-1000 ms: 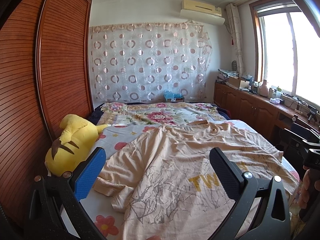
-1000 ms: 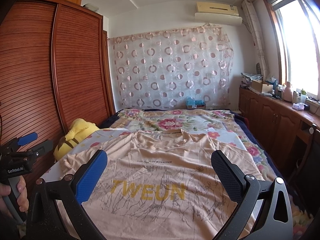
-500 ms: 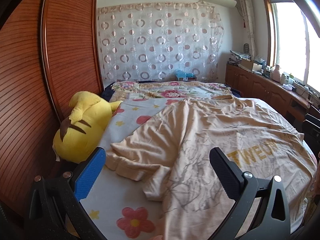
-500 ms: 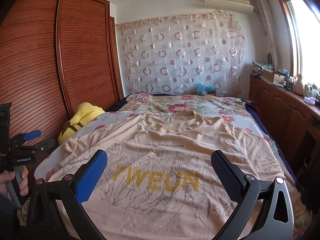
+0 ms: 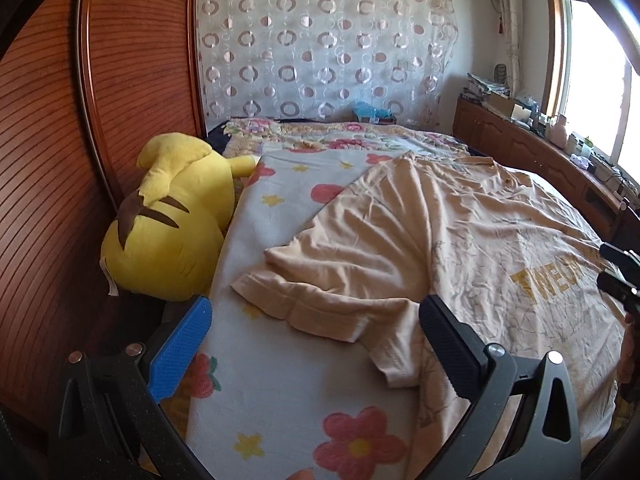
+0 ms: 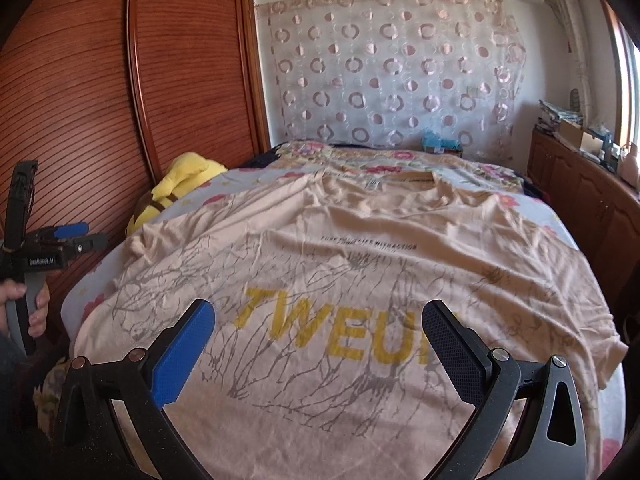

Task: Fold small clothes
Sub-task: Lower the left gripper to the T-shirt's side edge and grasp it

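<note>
Peach T-shirt lies spread face-up on the bed, filling centre frame. Left tongs wide, empty, above the rumpled sleeve. Right tongs wide, empty. Step: approach. Next, probably: pinch sleeve, fold inward.

Both the left tool and right tool gape wide, gripping nothing.

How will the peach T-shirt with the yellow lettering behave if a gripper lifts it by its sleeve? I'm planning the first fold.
The peach T-shirt with yellow lettering looks thin and wrinkled, so it will probably droop limply rather than hold shape. Its crumpled sleeve already lies bunched, so it may slip or unfold unevenly. It covers much of the floral bedsheet, so the rest would likely drag.
</note>
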A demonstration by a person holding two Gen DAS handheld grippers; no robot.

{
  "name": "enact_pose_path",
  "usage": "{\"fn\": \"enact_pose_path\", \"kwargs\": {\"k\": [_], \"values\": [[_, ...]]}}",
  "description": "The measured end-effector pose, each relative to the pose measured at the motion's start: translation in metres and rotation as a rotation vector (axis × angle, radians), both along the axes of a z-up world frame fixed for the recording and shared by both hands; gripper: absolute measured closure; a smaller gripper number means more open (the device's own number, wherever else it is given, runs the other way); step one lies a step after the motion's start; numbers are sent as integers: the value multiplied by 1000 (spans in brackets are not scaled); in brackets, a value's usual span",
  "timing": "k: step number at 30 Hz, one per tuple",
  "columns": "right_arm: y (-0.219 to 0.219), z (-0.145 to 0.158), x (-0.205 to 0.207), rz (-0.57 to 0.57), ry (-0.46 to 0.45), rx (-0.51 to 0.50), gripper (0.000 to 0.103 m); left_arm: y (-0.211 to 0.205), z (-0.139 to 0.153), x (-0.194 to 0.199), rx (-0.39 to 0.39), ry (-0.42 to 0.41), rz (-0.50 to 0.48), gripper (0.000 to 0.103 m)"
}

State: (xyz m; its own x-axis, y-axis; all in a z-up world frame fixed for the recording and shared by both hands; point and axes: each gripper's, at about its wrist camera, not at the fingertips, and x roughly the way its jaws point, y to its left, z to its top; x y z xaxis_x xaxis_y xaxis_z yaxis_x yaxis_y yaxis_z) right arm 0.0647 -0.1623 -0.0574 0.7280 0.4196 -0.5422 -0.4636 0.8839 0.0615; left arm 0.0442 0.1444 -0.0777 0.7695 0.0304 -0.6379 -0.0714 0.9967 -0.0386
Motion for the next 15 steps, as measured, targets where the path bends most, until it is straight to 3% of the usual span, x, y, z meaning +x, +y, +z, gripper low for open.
{"fn": "enact_pose_path", "kwargs": {"k": [4, 10, 15], "values": [[12, -9, 8, 41, 51, -37, 0, 16, -8, 15, -20, 49, -15, 0], [20, -1, 9, 81, 34, -64, 0, 37, -18, 39, -90, 128, -60, 27], [25, -1, 13, 108, 25, -79, 0, 38, -28, 56, -66, 191, -87, 35]]}}
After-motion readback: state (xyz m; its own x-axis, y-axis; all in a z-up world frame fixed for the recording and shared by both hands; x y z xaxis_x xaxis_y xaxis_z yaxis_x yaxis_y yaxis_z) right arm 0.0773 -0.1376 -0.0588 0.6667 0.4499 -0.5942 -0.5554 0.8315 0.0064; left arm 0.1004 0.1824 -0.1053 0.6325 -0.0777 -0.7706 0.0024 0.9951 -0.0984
